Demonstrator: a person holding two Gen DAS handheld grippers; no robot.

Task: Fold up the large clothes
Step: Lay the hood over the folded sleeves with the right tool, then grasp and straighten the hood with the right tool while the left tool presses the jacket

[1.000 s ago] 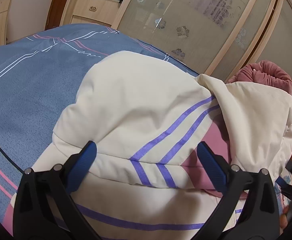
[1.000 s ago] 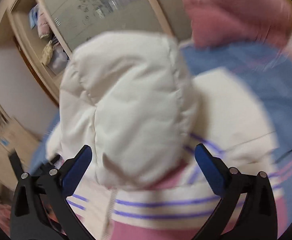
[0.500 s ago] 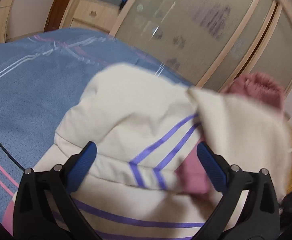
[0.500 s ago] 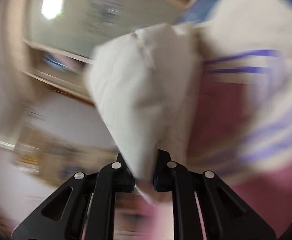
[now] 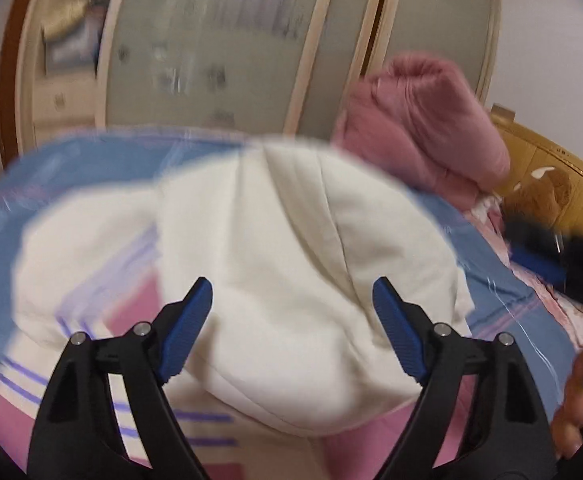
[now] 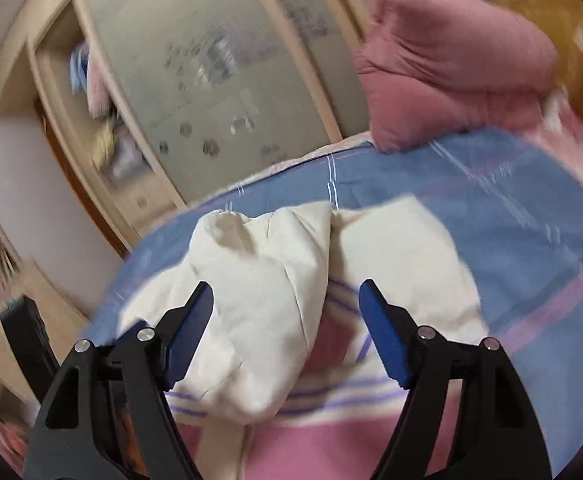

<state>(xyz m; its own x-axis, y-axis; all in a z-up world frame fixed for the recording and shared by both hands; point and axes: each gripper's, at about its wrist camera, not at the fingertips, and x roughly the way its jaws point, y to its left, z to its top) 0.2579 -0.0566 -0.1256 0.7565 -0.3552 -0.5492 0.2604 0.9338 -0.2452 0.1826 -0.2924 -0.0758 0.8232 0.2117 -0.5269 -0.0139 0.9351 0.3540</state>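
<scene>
A cream padded jacket [image 5: 283, 264] with purple stripes and pink panels lies on the blue bed cover [image 5: 91, 160]. Its cream hood or sleeve part lies folded over the body in the middle. My left gripper [image 5: 291, 308] is open and empty just above the cream fold. In the right wrist view the jacket [image 6: 275, 304] shows a bunched cream fold over the pink and striped part. My right gripper [image 6: 285, 308] is open and empty, its jaws standing either side of that fold.
A pink rolled quilt [image 5: 419, 128] lies at the head of the bed, also in the right wrist view [image 6: 451, 64]. Frosted wardrobe doors [image 5: 219, 48] stand behind the bed. A wooden headboard [image 5: 551, 168] is at the right. A hand [image 5: 575, 396] shows at the right edge.
My right gripper was shut on the cream fold half a second ago; it has let go and stands open. The fold now lies over the jacket. The left gripper has swung right.
</scene>
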